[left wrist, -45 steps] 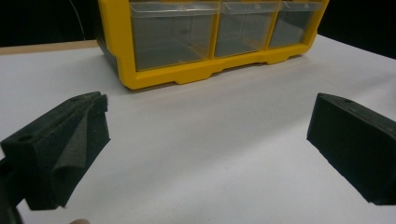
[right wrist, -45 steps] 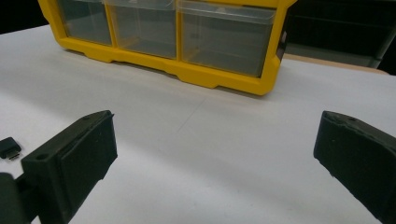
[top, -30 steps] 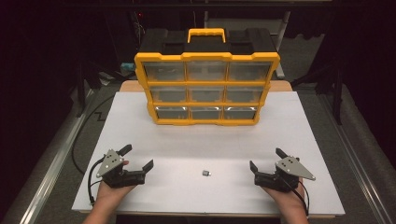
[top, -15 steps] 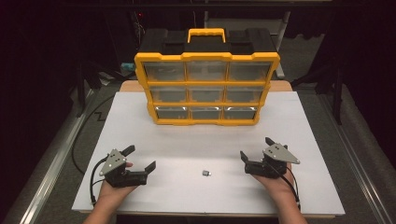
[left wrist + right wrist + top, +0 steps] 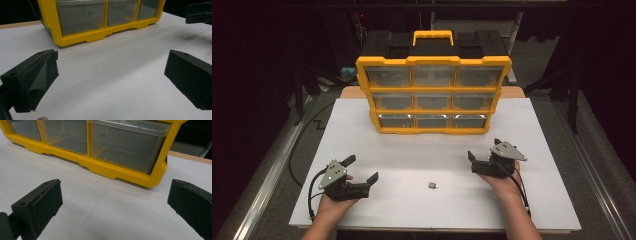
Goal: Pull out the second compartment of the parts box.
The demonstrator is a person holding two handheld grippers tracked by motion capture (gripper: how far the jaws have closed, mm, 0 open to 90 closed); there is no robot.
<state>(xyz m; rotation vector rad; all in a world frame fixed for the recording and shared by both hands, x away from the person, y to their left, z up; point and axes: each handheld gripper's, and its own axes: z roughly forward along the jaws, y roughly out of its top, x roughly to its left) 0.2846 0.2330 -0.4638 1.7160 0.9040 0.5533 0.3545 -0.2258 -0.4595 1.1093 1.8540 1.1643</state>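
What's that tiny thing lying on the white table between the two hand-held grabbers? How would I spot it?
Start at the yellow drawer organizer at the back of the white table. Come straight toward the near edge, between the left gripper and the right gripper. The small dark object lies there alone, far smaller than anything else.

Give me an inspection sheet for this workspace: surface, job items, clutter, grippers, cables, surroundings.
Surface: white board on a table, flat.
Job's things: small dark part lying loose on the board, between the grippers; yellow drawer organizer upright at the back, drawers shut.
Clutter: nothing seen.
Grippers: left hand-held gripper open, empty; right hand-held gripper open, empty, nearer the organizer.
Cables: black cable loops from the left hand-held gripper.
Surroundings: dark.
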